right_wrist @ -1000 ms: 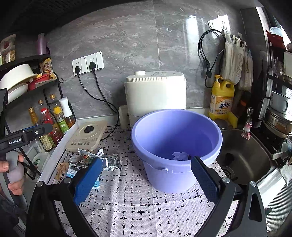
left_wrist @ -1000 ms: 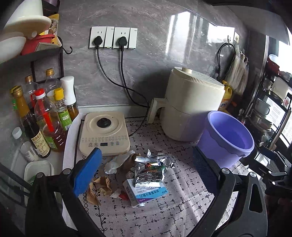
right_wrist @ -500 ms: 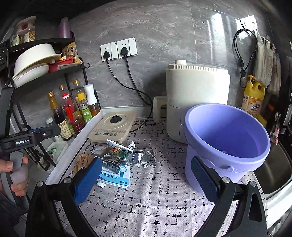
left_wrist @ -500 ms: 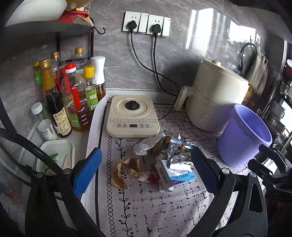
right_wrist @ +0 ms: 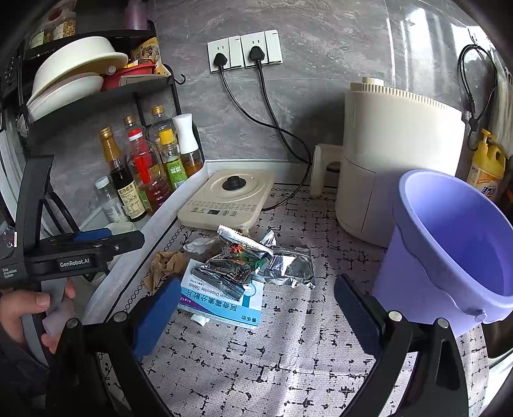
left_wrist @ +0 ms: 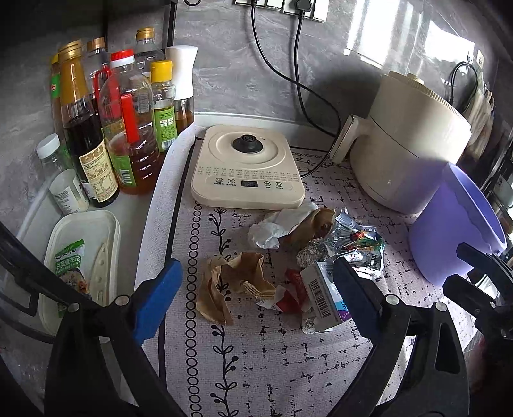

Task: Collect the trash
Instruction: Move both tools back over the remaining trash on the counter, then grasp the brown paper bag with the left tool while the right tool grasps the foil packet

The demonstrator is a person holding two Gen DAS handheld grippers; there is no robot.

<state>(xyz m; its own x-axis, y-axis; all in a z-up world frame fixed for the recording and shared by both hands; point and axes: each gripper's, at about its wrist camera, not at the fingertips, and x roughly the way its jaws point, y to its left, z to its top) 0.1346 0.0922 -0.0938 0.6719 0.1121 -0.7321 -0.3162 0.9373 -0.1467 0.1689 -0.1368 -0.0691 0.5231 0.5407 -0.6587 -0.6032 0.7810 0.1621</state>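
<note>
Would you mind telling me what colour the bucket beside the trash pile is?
The bucket is light purple, clearest in the right wrist view.

Medicine box [right_wrist: 221, 303]: upper part hidden under foil wrappers [right_wrist: 243, 261]; in left view its right end is behind a tool finger.
Purple bucket [right_wrist: 455, 243]: cut off at right frame edge; bottom unseen.
Wall sockets [left_wrist: 282, 8]: clipped by top edge, left view.
Hand [right_wrist: 22, 312]: lower left, partly out of frame.
Bottle labels [left_wrist: 96, 166]: print too small to read.
</note>
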